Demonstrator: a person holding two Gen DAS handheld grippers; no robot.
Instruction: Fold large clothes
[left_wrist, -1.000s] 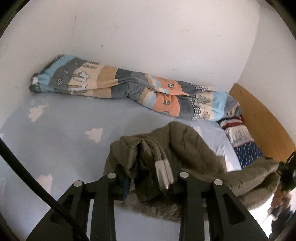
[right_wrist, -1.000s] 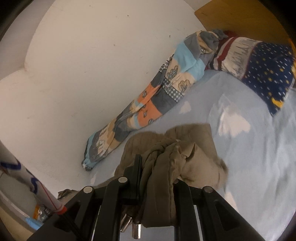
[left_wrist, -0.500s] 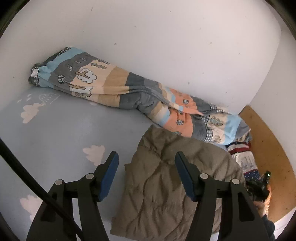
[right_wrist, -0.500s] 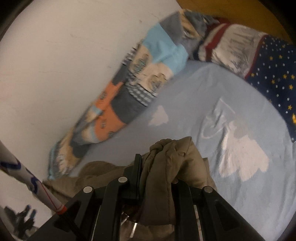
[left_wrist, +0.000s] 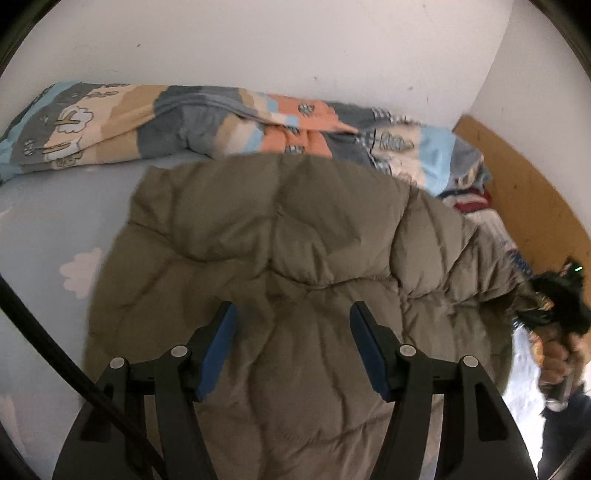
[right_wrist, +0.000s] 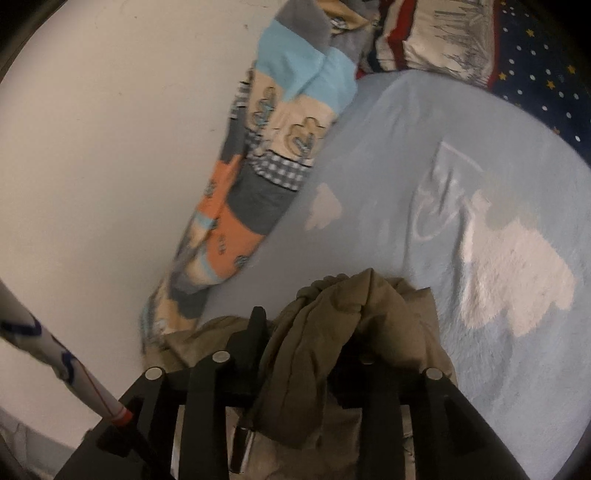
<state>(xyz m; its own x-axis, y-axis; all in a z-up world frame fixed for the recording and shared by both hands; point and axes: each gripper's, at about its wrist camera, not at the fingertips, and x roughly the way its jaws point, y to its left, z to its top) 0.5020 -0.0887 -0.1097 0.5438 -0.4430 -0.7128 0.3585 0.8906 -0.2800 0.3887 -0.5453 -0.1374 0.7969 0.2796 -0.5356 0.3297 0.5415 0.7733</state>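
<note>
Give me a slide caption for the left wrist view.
Open left gripper hovers over an olive puffer jacket spread on a cloud-print bedsheet, patchwork quilt along the wall.

Home bedroom, bed (left_wrist: 44, 221) with pale blue cloud-print sheet set against a plain white wall (left_wrist: 295, 44), rolled patchwork quilt (left_wrist: 207, 118) along the wall, starry navy pillow (right_wrist: 535, 66) at the wooden headboard (left_wrist: 524, 192)
</note>
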